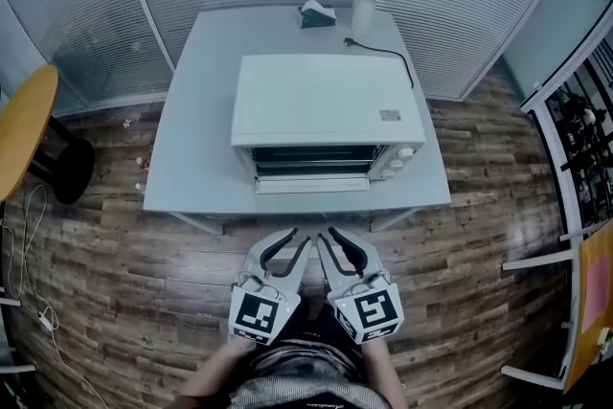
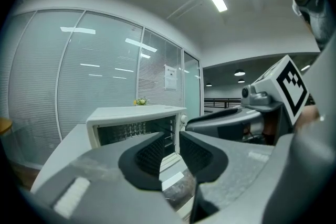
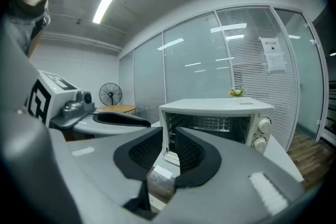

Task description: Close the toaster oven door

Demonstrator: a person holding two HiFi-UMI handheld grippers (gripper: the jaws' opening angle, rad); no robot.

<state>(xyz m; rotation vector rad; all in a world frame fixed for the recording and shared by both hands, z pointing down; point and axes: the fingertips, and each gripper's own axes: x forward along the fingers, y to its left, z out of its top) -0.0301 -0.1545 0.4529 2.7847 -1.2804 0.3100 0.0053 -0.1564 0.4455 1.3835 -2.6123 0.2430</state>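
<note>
A white toaster oven (image 1: 326,110) stands on the pale grey table (image 1: 196,139), facing me. Its door (image 1: 312,184) is folded down flat in front of the dark cavity, near the table's front edge. Both grippers hang close together below that edge, near my body and apart from the oven. My left gripper (image 1: 293,238) and right gripper (image 1: 332,237) are open, with nothing between the pads. The left gripper view shows the oven (image 2: 136,122) beyond the left gripper (image 2: 170,150). In the right gripper view, the oven (image 3: 220,118) and its knobs (image 3: 261,132) lie past the right gripper (image 3: 169,148).
At the table's far edge stand a vase of flowers (image 1: 364,3) and a small dark box (image 1: 316,13). A black power cord (image 1: 383,53) trails behind the oven. A round wooden table (image 1: 21,129) is at the left, shelving (image 1: 584,139) at the right. Glass walls with blinds enclose the room.
</note>
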